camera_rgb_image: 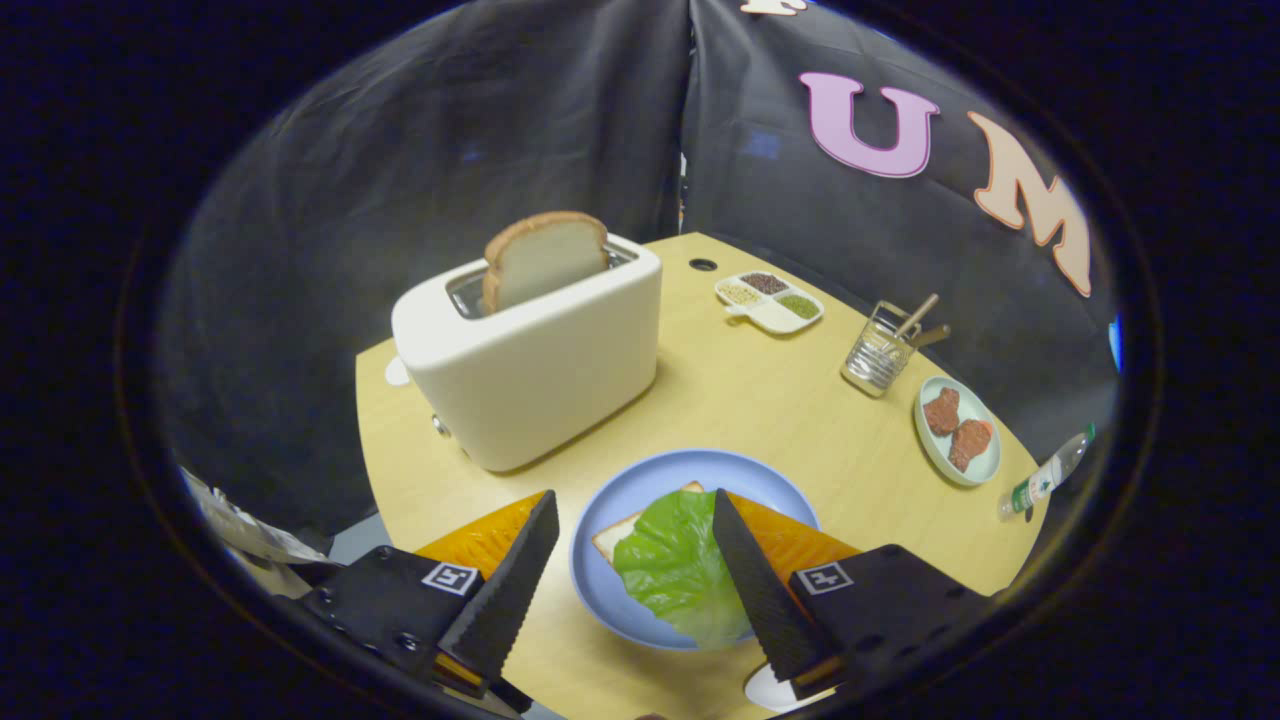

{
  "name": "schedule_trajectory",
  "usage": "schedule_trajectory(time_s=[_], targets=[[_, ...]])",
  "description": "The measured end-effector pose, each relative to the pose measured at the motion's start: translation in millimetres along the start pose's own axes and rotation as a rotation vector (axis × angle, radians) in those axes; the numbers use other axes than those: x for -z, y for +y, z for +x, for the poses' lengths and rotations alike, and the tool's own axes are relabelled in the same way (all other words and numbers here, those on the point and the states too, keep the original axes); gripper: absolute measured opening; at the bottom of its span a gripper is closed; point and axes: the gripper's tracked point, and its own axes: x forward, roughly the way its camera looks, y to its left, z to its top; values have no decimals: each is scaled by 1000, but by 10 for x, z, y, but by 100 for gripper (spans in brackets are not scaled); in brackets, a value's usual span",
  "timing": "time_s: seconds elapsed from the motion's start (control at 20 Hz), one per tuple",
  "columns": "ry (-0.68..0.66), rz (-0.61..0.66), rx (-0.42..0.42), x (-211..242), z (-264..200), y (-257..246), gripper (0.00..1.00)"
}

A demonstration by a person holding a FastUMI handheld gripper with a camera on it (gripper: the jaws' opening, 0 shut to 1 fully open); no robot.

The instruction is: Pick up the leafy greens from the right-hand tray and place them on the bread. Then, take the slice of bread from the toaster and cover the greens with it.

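The jaws (630, 535) stand wide apart and hold nothing, poised above a blue plate (640, 480) on the wooden desk (760, 400). On the plate lie the leafy greens (675, 565), spread over a slice of bread (625, 530) whose corner shows beside them, between the fingers. Beyond the plate stands a white toaster (540, 370) with a second bread slice (545, 258) upright in its slot. Further off sit a divided dish of seeds (770, 300), a wire utensil holder (880, 355), a plate with meat patties (958, 430) and a bottle (1045, 475).
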Motion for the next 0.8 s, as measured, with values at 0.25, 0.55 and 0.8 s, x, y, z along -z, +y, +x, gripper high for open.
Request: schedule_trajectory(time_s=[0.25, 0.55, 0.8], targets=[[-57, -14, 5, -507, -144, 84, 99], [-79, 2, -36, -907, -132, 316, 99], [-103, 43, -71, -1278, -54, 444, 99]])
